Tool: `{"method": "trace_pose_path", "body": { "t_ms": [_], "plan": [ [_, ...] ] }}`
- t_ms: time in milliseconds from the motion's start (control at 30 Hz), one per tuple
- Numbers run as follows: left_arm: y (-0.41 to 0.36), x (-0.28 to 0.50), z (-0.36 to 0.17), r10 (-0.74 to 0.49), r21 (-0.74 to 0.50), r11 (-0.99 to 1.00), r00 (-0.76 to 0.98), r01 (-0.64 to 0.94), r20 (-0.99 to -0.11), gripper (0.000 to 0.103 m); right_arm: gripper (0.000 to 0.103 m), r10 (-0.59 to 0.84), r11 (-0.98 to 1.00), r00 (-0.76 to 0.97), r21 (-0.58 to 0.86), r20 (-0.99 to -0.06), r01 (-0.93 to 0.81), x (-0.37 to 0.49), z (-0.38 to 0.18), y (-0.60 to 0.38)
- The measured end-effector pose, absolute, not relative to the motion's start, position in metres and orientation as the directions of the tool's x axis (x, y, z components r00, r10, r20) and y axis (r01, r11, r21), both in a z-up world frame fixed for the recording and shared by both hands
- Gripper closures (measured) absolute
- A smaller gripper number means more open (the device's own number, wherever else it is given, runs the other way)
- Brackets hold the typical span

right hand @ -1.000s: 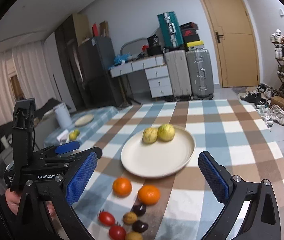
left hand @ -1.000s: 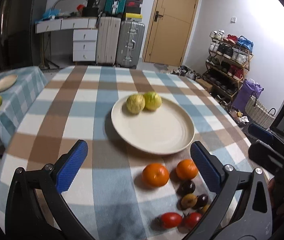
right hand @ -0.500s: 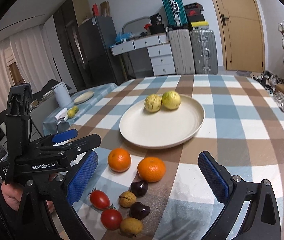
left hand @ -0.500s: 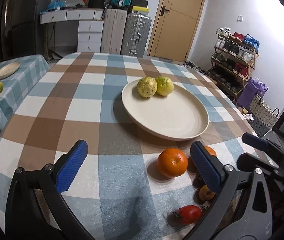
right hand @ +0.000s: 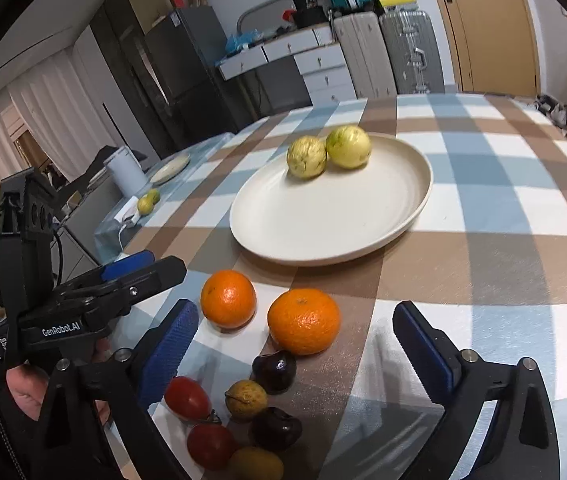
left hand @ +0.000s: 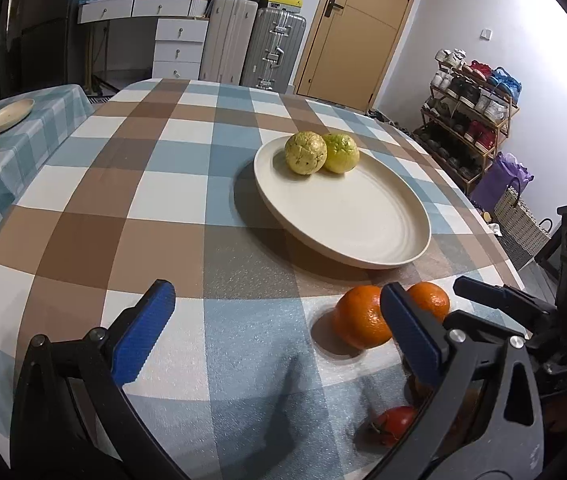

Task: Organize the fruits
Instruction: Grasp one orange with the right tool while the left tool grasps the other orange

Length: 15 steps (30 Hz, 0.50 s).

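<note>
1. While both claws stay spread wide and hold nothing, they have come lower and nearer the loose fruit than a second ago.
2. Left claw (left hand: pixel 275 332) hovers over the checked tabletop (left hand: pixel 131 184), its right finger now in front of the two oranges (right hand: pixel 303 320).
3. Right claw (right hand: pixel 295 344) frames the oranges, tomatoes (right hand: pixel 187 398) and dark plums (right hand: pixel 274 366).
4. Two yellow-green fruits (right hand: pixel 307 157) sit touching on the cream plate (right hand: pixel 323 236), unchanged.
</note>
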<state>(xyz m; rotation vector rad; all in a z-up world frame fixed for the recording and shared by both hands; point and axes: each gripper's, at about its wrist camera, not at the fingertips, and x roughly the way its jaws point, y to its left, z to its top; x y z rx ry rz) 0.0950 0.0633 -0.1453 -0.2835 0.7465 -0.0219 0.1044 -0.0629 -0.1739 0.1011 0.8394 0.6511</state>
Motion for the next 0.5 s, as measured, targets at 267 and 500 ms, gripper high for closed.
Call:
{"method": "trace_pose_path", "body": {
  "t_ms": [267, 500],
  "plan": [
    [0.068, 0.102, -0.151, -0.151, -0.296, 0.952, 0.723, -0.078, -0.674, 0.001, 0.016, 0.584, 0.791, 0.443, 0.353, -0.681, -0.500, 0.115, -0.182, -0.058],
    [0.072, 0.106, -0.156, -0.164, -0.319, 0.944, 0.714, -0.087, -0.681, 0.001, 0.036, 0.596, 0.783, 0.398, 0.393, -0.698, -0.483, 0.124, -0.189, -0.058]
  ]
}}
